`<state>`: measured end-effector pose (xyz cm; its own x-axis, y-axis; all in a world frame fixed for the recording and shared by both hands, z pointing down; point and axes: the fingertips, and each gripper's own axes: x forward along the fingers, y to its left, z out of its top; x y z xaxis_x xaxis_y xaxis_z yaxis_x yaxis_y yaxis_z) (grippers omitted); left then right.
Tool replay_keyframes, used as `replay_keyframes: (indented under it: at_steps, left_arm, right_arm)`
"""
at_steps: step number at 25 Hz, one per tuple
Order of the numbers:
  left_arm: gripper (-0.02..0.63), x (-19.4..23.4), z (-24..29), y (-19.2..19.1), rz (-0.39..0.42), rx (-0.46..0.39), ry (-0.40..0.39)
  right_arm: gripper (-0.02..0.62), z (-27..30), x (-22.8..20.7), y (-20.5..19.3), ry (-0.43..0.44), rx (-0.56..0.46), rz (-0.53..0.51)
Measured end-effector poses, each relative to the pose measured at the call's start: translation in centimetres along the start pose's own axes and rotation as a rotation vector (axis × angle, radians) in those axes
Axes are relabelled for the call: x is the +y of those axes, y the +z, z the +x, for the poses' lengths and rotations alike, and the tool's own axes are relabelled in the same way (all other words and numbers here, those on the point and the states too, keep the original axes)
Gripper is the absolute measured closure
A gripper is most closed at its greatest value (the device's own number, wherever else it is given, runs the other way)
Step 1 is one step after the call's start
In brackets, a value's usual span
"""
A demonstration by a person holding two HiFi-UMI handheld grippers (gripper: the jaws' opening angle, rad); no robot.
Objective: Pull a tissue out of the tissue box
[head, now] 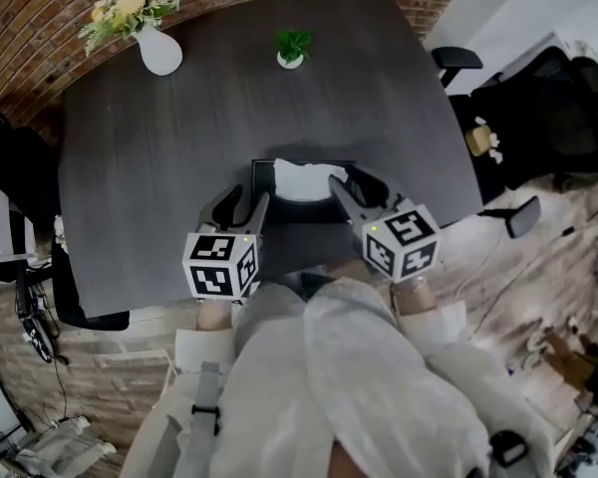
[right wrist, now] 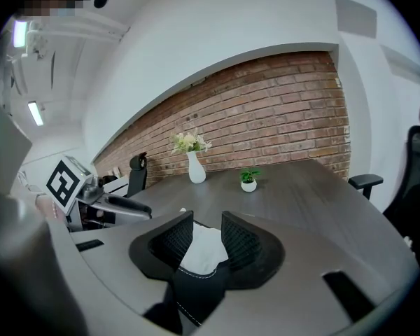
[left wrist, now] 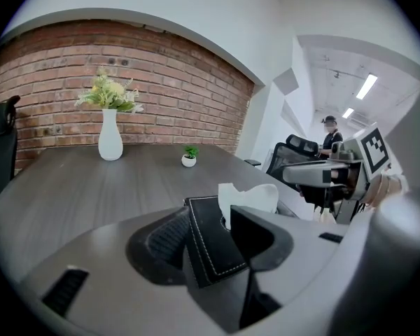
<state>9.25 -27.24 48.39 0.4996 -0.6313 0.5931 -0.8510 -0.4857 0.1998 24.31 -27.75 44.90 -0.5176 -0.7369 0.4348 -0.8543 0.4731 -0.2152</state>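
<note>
Tissue [right wrist: 199, 247] shows within wide-open right gripper [right wrist: 206, 220]; wide-open left gripper [left wrist: 210, 212] straddles the box [left wrist: 211, 250] corner.

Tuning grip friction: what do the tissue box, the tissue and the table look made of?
Tissue box: black leather or leatherette cover, going by the matte surface and pale stitching along its edge. Which of the two, the look leaves open.
Tissue: thin white paper with soft crumpled folds.
Table: dark grey wood-look top with streaky grain and a matte finish. It could be laminate or veneer.
</note>
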Motion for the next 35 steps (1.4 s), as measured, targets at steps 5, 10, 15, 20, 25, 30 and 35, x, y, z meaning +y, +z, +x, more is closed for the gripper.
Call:
replay_keyframes:
  at_steps: [5, 10, 15, 20, 25, 30, 35]
  left_arm:
    - [0.442, -0.2, 0.8, 0.3, 0.016, 0.018, -0.046]
    - [0.437, -0.4, 1.3, -0.4, 0.038, 0.04, -0.071]
    - [0.436, -0.5, 1.7, -1.2, 0.05, 0.053, -0.097]
    - [0.436, -0.7, 2.2, -1.7, 0.062, 0.05, -0.104]
    - [0.436, -0.7, 2.4, -2.5, 0.044, 0.05, -0.108]
    - [0.437, -0.8, 2.6, -2.5, 0.03, 0.043, -0.111]
    - [0.436, -0.7, 2.6, -2.5, 0.018, 0.039, -0.13]
  right_arm:
    - [0.485, 0.4, 0.0, 0.8, -0.005, 0.023, -0.038]
    - [0.485, 1.7, 0.8, 0.8, 0.046, 0.083, -0.118]
    - [0.485, 2.9, 1.7, 0.2, 0.086, 0.197, -0.277]
    - [0.485, 3.9, 2.6, -1.0, 0.118, 0.317, -0.459]
    - [0.466, 4.8, 2.4, -1.4, 0.138, 0.368, -0.5]
    - [0.465, 5.7, 3.2, -2.4, 0.209, 0.434, -0.538]
    - [0.463, 6.5, 3.3, -3.6, 0.22, 0.492, -0.571]
